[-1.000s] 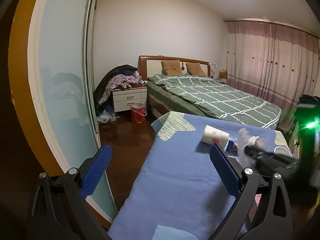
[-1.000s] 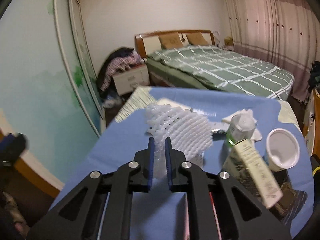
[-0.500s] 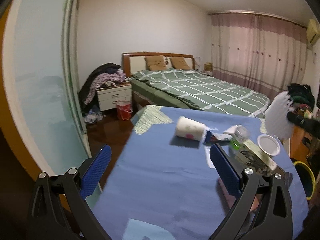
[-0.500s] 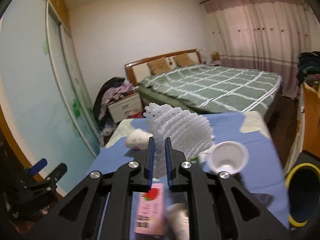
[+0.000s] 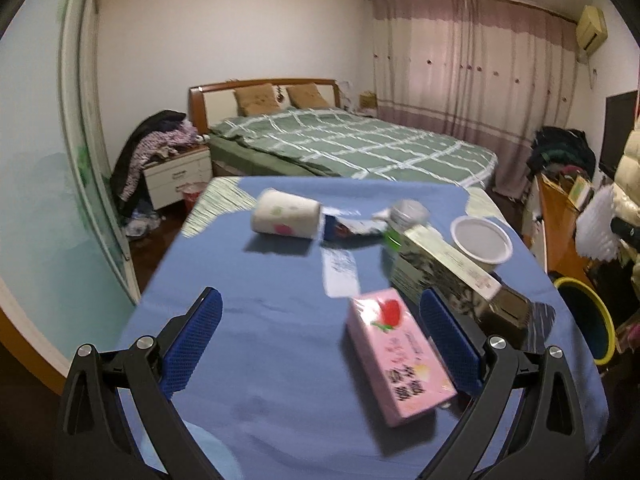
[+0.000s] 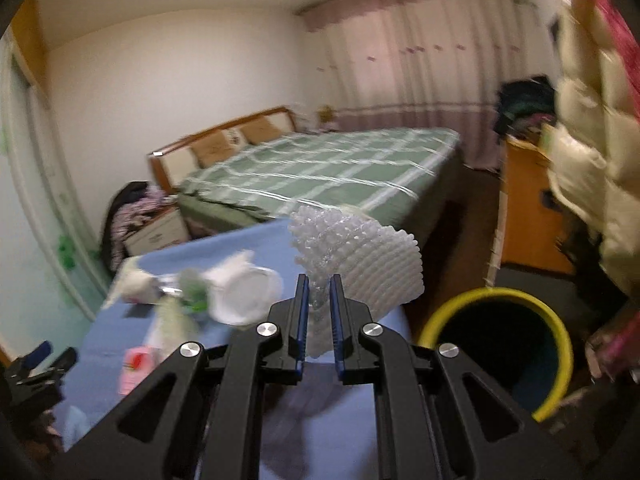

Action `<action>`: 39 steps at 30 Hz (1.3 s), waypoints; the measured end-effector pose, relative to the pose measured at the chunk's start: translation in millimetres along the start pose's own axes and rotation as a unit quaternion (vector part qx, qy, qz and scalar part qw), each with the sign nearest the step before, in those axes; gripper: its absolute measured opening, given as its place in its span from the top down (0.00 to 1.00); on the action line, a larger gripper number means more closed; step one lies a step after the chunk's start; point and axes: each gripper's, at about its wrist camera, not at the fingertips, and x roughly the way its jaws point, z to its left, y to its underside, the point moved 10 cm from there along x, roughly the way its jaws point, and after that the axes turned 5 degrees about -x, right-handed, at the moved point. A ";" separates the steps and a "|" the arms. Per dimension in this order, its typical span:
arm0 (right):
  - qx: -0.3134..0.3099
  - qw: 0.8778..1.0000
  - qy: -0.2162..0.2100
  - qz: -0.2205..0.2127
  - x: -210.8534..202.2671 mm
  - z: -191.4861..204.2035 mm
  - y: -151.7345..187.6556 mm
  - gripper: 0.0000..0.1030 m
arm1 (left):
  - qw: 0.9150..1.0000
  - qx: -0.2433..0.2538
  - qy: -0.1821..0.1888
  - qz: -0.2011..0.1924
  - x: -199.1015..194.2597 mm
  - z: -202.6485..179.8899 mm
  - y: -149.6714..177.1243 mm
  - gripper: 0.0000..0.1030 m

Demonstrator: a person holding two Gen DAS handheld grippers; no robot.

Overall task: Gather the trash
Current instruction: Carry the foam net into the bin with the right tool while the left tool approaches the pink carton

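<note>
Now white foam net sleeve (image 6: pixel 360 264) is pinched by right gripper (image 6: pixel 319 320); round yellow-rimmed bin (image 6: pixel 496 344) is seen just right, lower. Left gripper (image 5: pixel 320 344) is spread wide, empty.

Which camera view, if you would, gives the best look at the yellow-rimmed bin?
The right wrist view: the yellow-rimmed bin shows its whole rim and dark inside. The left wrist view catches only part of it past the table's edge.

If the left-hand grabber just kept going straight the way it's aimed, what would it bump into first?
Most likely the pink carton. The left gripper has its fingers wide open and points down at the blue tablecloth; the carton lies between the fingers, toward the right one. Depth is hard to judge through this lens.
</note>
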 end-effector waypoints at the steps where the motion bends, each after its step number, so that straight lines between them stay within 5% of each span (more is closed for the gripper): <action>1: 0.005 1.000 0.009 0.006 4.3 -11.5 4.7 0.90 | 1.000 0.003 0.002 0.005 3.2 -6.0 3.6 0.05; 12: 0.057 0.992 0.074 0.086 57.6 -106.7 69.1 0.87 | 0.999 0.033 -0.004 0.040 22.7 -35.7 26.9 0.05; 16: 0.075 0.989 0.082 0.098 65.5 -123.8 80.2 0.68 | 0.998 0.039 -0.010 0.050 25.4 -35.2 35.0 0.05; 39: 0.085 0.991 0.057 0.085 61.4 -116.7 69.9 0.67 | 0.991 0.071 0.017 0.109 39.2 -52.5 85.1 0.05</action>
